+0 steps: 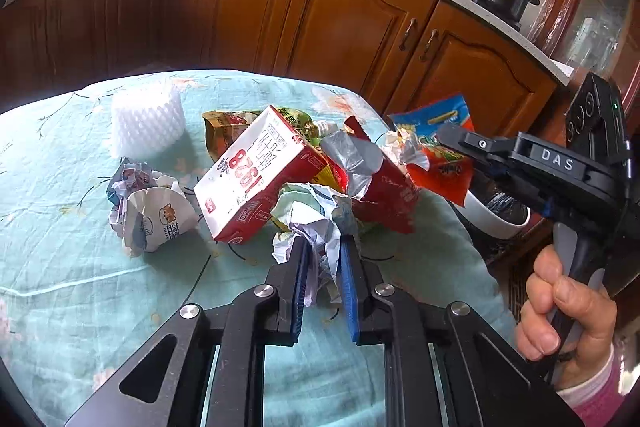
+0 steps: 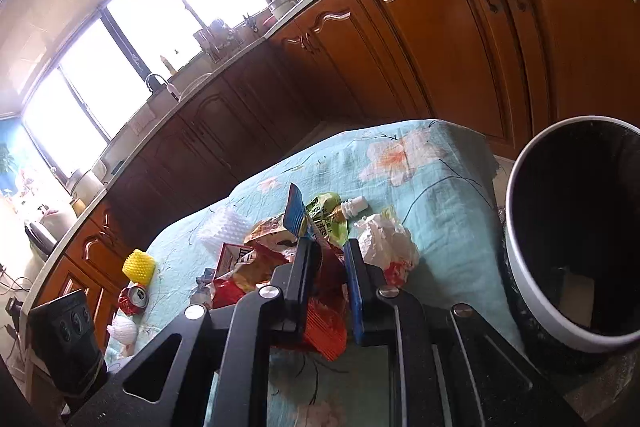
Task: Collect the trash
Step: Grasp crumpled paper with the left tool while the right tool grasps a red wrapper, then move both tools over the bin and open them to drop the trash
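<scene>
A pile of trash lies on the table with the teal flowered cloth (image 1: 80, 267). My left gripper (image 1: 324, 251) is shut on a crumpled paper ball (image 1: 316, 223) at the near edge of the pile. Behind it lie a red and white milk carton (image 1: 256, 179) and a red foil wrapper (image 1: 380, 195). My right gripper (image 2: 330, 259) is shut on a red and blue snack bag (image 2: 326, 323), held above the table's right side; the bag also shows in the left wrist view (image 1: 436, 143). The white-rimmed trash bin (image 2: 516, 227) stands right of the table.
A white foam net (image 1: 148, 123), a paper cup liner (image 1: 160, 219), a green pouch (image 2: 328, 219), a white crumpled bag (image 2: 388, 243), a yellow foam net (image 2: 138, 265) and a crushed red can (image 2: 134, 299) lie on the cloth. Wooden kitchen cabinets (image 1: 352, 27) stand behind.
</scene>
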The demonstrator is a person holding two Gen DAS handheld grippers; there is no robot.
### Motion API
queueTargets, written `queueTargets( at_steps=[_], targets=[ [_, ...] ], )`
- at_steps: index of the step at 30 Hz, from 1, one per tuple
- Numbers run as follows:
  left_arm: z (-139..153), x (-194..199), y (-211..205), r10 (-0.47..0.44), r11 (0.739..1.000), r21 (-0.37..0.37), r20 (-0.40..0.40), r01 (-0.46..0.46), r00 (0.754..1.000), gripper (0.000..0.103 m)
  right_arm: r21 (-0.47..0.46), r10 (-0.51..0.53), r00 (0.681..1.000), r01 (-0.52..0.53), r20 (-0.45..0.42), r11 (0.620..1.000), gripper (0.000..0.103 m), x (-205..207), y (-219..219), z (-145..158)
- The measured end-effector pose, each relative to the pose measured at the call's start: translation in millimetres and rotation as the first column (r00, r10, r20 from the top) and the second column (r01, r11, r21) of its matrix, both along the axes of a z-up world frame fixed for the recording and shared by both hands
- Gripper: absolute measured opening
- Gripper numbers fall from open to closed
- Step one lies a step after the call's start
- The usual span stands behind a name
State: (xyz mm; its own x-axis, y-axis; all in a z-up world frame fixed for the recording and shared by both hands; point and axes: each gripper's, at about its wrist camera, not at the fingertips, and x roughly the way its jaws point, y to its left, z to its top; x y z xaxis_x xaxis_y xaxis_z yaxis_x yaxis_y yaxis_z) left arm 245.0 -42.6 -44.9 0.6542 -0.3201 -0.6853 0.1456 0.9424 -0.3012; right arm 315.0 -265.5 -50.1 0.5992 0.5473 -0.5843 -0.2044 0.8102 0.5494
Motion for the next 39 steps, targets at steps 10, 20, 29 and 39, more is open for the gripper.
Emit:
queueTargets(
  at_steps=[10,20,29,39],
  targets=[
    [28.7,-35.5,0.4,-0.059,0.997,-0.049,0.084,0.063,0.995,0.014,-0.018,-0.058,0.998,0.057,-0.018,0.998,0.016,-54.9,-42.3,-4.7],
    [34.7,-35.6,-46.6,-0.211,0.975,-0.045,0.102,0.216,0.972,0.014,-0.007,-0.178,0.983,0.178,-0.032,0.984,0.016,-76.8,-99.1,-13.2],
    [31.2,-11.6,-91.1,-0.314,0.948,-0.032,0.085,0.318,0.946,0.014,-0.006,-0.263,0.965,0.263,-0.021,0.965,0.016,-85.5,-143.0,-12.3],
    [27.3,36.5,-133.4,-0.342,0.94,0.013,0.093,0.342,0.935,0.014,-0.039,-0.305,0.952,0.305,-0.004,0.952,0.016,-74.5,-167.9,-9.7]
  ],
)
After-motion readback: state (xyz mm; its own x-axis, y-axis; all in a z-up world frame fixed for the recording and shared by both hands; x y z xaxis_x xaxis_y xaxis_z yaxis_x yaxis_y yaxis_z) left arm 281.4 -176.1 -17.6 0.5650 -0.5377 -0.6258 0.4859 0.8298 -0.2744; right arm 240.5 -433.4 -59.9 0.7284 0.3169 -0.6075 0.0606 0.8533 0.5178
